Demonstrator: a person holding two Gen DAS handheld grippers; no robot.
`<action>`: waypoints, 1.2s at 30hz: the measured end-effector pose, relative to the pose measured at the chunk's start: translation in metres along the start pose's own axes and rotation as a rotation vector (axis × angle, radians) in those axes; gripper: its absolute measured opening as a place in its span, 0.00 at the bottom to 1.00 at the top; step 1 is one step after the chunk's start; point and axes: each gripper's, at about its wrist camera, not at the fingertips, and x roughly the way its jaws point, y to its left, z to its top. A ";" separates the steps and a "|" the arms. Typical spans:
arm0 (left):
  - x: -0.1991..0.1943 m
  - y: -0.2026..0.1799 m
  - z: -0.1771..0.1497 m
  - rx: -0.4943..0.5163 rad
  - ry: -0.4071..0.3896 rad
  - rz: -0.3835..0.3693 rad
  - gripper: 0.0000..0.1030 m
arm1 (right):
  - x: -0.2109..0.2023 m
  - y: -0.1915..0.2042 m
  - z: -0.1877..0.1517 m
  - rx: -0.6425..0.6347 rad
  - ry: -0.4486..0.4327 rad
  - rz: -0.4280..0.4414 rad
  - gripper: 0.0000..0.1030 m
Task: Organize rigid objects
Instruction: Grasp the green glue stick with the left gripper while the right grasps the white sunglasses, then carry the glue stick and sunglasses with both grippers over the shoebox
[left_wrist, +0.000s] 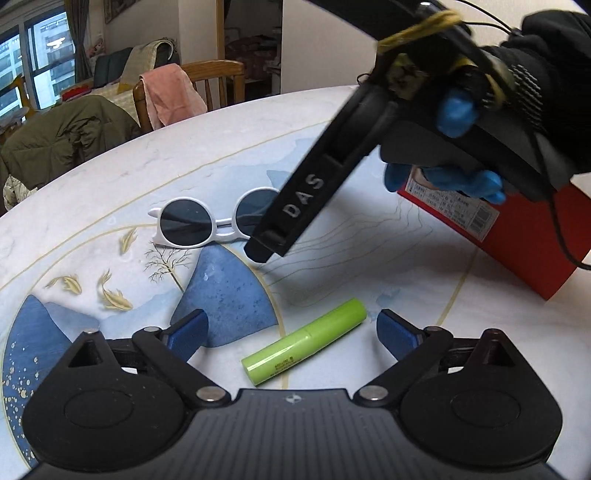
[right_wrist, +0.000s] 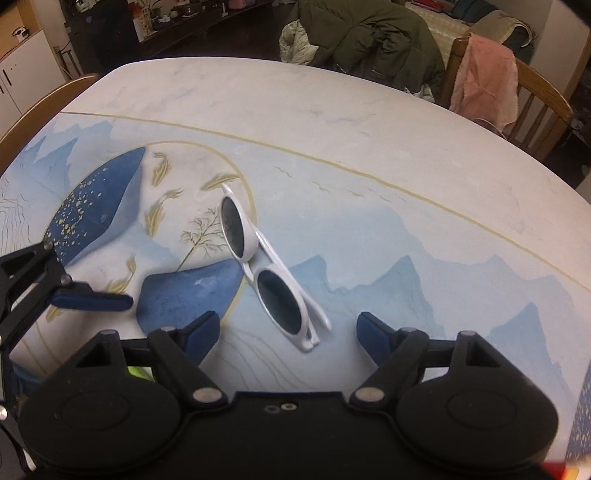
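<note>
White round-lensed plastic sunglasses (right_wrist: 266, 269) and lime-green plastic tube (left_wrist: 304, 341) lie unsorted; our left gripper (left_wrist: 291, 332) and right gripper (right_wrist: 288, 332) gape, holding nothing.

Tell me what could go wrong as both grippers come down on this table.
1. The right gripper straddles the white sunglasses lengthwise; closing there may skid them or stress the folded arms.
2. The green tube between the left gripper's open jaws lies diagonal and could roll away.
3. Both grippers work close together; they might collide.
</note>
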 end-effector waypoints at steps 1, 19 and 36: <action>0.000 0.000 0.000 0.001 0.000 -0.001 0.95 | 0.003 -0.001 0.001 0.003 0.003 0.006 0.76; -0.005 -0.019 -0.008 0.064 0.019 -0.018 0.33 | 0.001 0.019 -0.003 -0.056 -0.069 -0.003 0.25; -0.024 -0.023 -0.019 -0.193 0.043 0.020 0.16 | -0.057 0.026 -0.054 0.213 -0.123 -0.028 0.19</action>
